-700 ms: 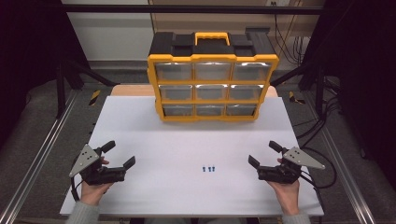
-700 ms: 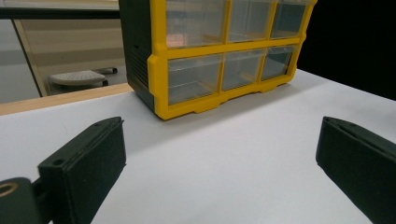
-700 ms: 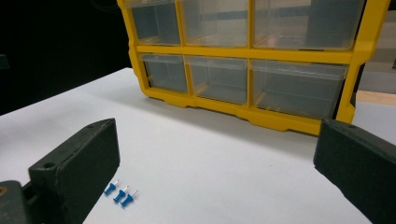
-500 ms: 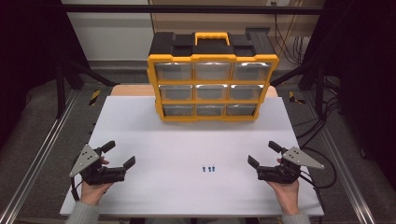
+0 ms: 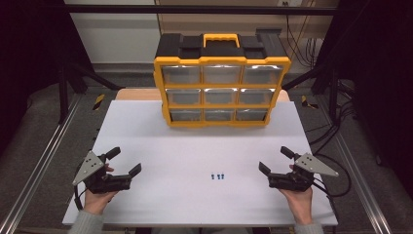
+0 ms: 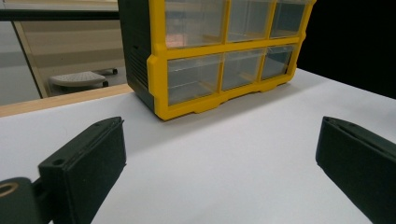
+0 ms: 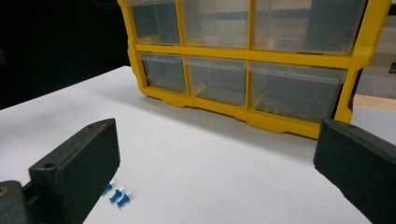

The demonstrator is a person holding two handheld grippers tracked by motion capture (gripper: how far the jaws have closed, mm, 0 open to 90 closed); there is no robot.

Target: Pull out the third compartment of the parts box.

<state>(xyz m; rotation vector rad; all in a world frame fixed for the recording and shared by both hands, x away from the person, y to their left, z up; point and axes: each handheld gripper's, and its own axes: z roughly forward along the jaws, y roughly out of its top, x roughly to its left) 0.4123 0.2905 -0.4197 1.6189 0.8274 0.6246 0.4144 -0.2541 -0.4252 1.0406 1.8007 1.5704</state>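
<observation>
A yellow and black drawer organizer (image 5: 221, 85) with several clear drawers, all closed, stands at the back of the white table (image 5: 160, 141). Three small blue push pins (image 5: 218, 176) lie on the table near its front, right of centre. My left gripper (image 5: 123, 161) rests at the front left, held in a hand, open with nothing between its jaws. At the front right my right gripper (image 5: 275, 159) is open too, a short way right of the pins. The right gripper view shows the blue push pins (image 7: 117, 192) beside its left jaw and the organizer (image 7: 252, 60) ahead. In the left gripper view the organizer (image 6: 210, 56) stands ahead.
Black frame posts and metal rails (image 5: 39, 165) run along both sides of the table. Cables (image 5: 336, 180) trail off the right edge. A wooden strip (image 5: 131, 93) shows behind the table. Bare table surface lies between the grippers and the organizer.
</observation>
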